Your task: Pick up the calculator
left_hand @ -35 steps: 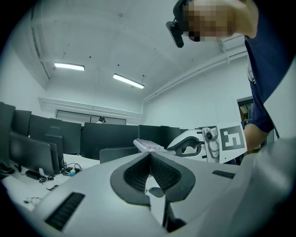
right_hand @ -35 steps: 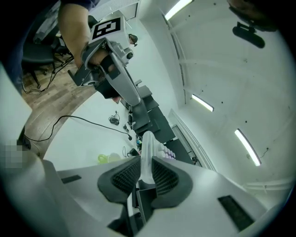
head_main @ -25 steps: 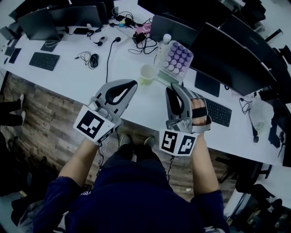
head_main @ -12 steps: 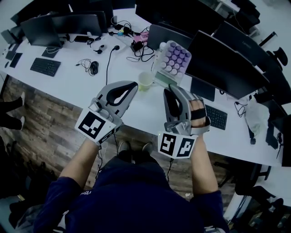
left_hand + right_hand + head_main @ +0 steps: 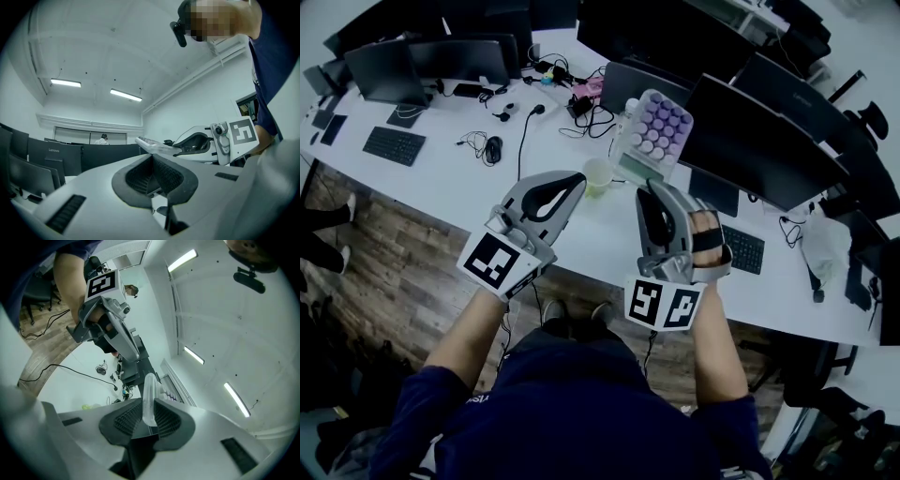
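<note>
**White calculator pinched in the right gripper, up off the desk**

White body, purple keys. The right gripper was clamped on its near edge, so in the right gripper view you only saw it edge-on, a thin pale slab squeezed between the two dark ribbed pads. From the head view, the calculator stuck out past the jaw tips on the far side, keys facing up, hanging above the desk rather than lying on it.

The left gripper was closed up tight with nothing in it, the pads meeting in a line. It sat just left of the right one, both pointing away from the person across the desk, and the two weren't touching.

Further out, a pale green cup stood on the desk between the two gripper tips, just left of the calculator. Off to the far left were a black mouse with its cable and a small keyboard. A row of dark monitors ran along the far side. Wood-look floor showed on the near side of the desk.
</note>
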`<state>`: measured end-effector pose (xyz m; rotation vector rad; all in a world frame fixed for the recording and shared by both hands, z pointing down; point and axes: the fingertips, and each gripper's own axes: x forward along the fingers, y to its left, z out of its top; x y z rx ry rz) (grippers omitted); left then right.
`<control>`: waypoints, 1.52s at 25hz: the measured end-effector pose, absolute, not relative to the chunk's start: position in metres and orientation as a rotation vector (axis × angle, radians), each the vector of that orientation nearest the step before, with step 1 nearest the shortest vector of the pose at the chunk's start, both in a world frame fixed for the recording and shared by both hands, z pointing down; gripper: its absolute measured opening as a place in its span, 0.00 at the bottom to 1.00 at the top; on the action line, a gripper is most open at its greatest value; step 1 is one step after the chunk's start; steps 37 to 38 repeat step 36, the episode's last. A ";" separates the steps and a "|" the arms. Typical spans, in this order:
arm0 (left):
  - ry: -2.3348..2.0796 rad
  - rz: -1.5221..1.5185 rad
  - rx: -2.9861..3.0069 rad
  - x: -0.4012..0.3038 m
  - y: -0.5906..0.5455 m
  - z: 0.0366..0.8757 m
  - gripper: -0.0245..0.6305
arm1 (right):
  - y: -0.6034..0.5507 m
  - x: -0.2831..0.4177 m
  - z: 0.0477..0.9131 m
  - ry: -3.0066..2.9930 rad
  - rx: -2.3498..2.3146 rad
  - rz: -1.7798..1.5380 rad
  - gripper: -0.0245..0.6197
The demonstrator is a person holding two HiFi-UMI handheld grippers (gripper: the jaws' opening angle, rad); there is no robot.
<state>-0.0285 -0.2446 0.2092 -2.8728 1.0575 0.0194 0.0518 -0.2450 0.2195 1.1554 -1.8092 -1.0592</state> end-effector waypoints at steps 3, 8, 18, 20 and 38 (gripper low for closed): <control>1.053 0.021 -2.873 -0.027 -0.245 0.209 0.08 | -0.247 0.052 0.219 -1.809 1.156 -1.058 0.16; 1.055 0.024 -2.873 -0.028 -0.249 0.209 0.08 | -0.250 0.051 0.220 -1.809 1.155 -1.055 0.16; 1.063 0.034 -2.874 -0.028 -0.257 0.208 0.08 | -0.258 0.052 0.219 -1.806 1.156 -1.054 0.16; 1.064 0.036 -2.875 -0.028 -0.259 0.209 0.08 | -0.260 0.053 0.220 -1.805 1.155 -1.054 0.16; 1.058 0.033 -2.878 -0.022 -0.264 0.210 0.08 | -0.265 0.059 0.222 -1.796 1.143 -1.059 0.16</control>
